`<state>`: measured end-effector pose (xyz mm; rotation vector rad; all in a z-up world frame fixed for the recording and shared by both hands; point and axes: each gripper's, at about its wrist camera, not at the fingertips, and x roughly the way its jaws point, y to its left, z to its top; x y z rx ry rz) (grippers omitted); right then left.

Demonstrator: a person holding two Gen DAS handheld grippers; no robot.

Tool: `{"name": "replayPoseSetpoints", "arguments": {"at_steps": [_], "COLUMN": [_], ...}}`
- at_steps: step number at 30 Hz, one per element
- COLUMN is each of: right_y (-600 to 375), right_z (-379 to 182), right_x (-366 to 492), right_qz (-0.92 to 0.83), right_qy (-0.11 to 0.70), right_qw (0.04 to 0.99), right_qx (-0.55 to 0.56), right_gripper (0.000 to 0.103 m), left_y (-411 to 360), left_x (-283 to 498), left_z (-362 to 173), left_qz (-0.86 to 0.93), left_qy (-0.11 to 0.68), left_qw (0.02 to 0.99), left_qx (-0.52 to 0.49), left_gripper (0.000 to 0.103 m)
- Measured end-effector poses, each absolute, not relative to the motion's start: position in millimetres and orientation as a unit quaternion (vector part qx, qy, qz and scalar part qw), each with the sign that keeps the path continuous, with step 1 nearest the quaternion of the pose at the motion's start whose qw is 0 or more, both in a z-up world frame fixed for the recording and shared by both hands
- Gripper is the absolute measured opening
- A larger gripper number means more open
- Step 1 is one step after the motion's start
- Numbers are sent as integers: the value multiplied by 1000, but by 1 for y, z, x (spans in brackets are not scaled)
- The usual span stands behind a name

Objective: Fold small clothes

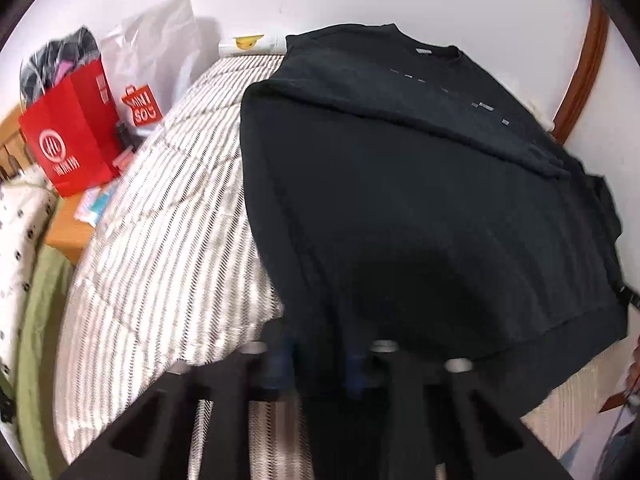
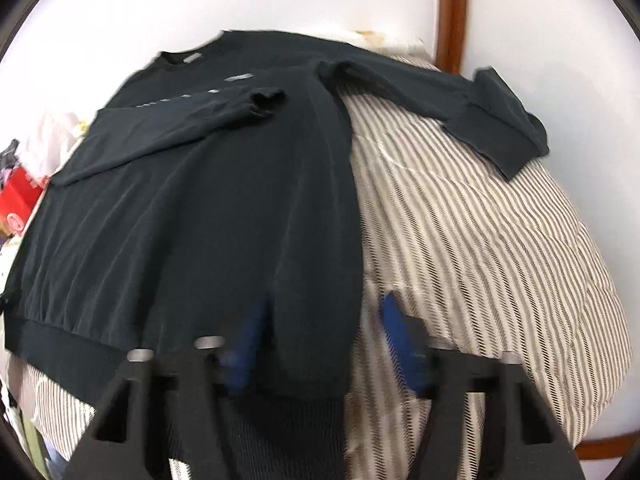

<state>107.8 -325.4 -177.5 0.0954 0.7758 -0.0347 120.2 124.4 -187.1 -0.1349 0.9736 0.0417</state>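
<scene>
Left wrist view: I'm looking along my left gripper at the black sweatshirt, spread flat on the striped bed quilt.
Left gripper state: blue pads close together at the sweatshirt's hem; dark cloth fills the gap, but with the blur I cannot tell whether it is clamped.
Sweatshirt layout here: one sleeve already lies folded across the chest, below the collar.
Beyond the sweatshirt: red shopping bag and white bag, well apart from it, on the side away from my other gripper.
Right wrist view: my right gripper stands wide apart, one blue pad over the sweatshirt's hem, the other over bare quilt; the hem corner sits between them, nothing pinched yet.
Loose sleeve: stretched out across the quilt, away from the sweatshirt's body.
Step, my read: taking the hem at both corners to fold.
Doing it well: I'd bite deep on the ribbed hem, catch both layers, match heights, lift evenly, keep the folded sleeve from sliding.
</scene>
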Motion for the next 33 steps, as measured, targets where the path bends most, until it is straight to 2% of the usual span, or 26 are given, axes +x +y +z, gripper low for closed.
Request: {"name": "replayPoseSetpoints", "arguments": {"at_steps": [4, 23, 26, 28, 33], "right_y": [-315, -317, -316, -317, -309], "right_z": [-171, -165, -168, -166, -142], "right_x": [102, 34, 40, 45, 54], "right_qz": [-12, 9, -1, -11, -17], "right_qy": [362, 364, 370, 373, 354], "right_qw": [931, 930, 928, 927, 935], "right_qx": [42, 44, 34, 33, 19], "right_gripper": [11, 10, 14, 24, 33], "left_y": [127, 135, 137, 139, 144], "left_x": [114, 37, 38, 40, 52], "left_z": [-183, -178, -179, -178, -175], "left_qz": [22, 14, 19, 16, 29], "left_qy": [471, 473, 478, 476, 471], "left_qw": [879, 878, 874, 875, 878], "left_qx": [-68, -75, -81, -88, -83], "left_gripper": [7, 8, 13, 15, 16]}}
